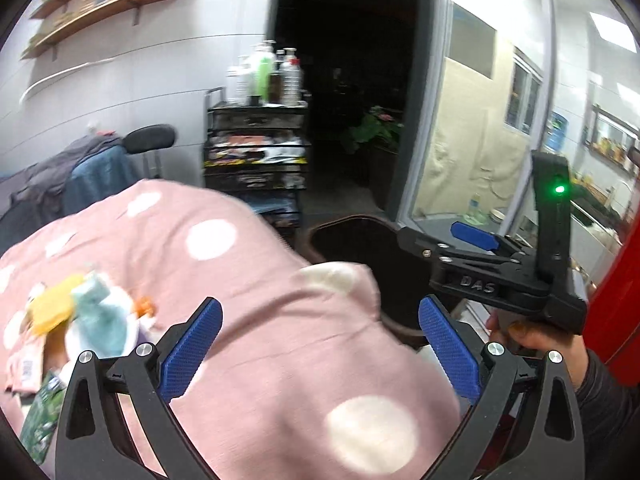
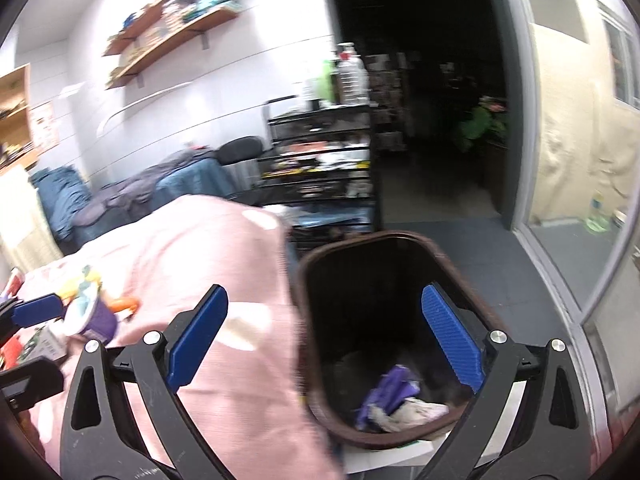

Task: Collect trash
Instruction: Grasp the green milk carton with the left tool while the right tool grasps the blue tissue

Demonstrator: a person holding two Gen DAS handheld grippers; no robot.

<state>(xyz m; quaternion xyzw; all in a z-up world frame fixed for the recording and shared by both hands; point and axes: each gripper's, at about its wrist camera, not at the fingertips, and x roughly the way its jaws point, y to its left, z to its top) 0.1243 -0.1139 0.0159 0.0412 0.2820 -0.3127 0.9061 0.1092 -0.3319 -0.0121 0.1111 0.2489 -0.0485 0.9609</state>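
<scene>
Ribbed blue pads lined the left gripper [image 1: 320, 350], its jaws wide apart and empty over a pink polka-dot cloth [image 1: 256, 280]; crumpled wrappers [image 1: 86, 320] lay at its left. From the right wrist, the right gripper [image 2: 324, 334] gaped, jaws holding nothing, above a dark oval bin [image 2: 400, 240] with purple and white trash [image 2: 394, 398] at its bottom

The bin [image 2: 384, 280] stands right of the cloth-covered table [image 2: 224, 272], with wrappers [image 2: 394, 400] lying inside it.
</scene>
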